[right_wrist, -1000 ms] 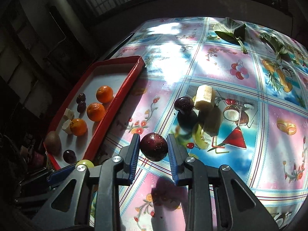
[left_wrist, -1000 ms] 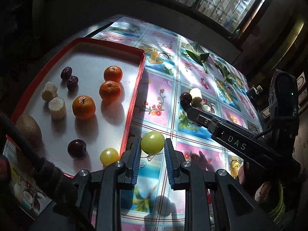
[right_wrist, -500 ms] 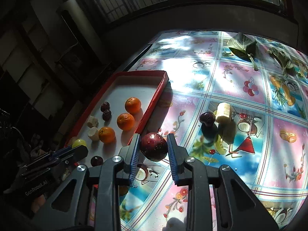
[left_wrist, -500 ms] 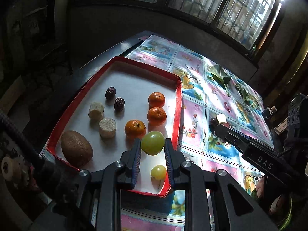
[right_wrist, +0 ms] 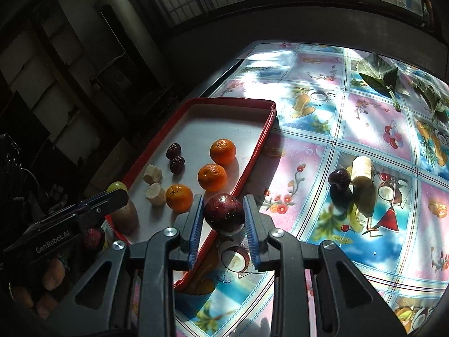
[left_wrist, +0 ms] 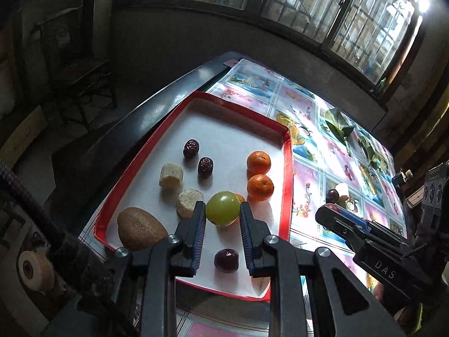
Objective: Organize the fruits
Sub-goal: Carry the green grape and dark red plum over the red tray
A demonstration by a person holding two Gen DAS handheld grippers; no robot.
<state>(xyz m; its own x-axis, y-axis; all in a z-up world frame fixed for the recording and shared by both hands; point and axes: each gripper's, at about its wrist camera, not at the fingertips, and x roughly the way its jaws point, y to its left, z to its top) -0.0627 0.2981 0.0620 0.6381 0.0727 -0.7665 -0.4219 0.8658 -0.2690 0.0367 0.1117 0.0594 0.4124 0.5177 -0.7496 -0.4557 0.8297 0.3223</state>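
My left gripper is shut on a green plum, held above the near part of the red-rimmed white tray. The tray holds oranges, two dark dates, two pale banana chunks, a brown kiwi and a dark plum. My right gripper is shut on a dark red plum, held over the tray's right rim. On the cloth further right lie another dark plum and a banana chunk.
A flowered tablecloth covers the table. Green leaves lie at its far side. The table's dark left edge runs beside the tray, with a chair beyond it. A window wall stands behind the table.
Both grippers rose and drifted left with their fruit. The left one now hangs over the tray instead of the cloth; the right one reached the tray's right rim.
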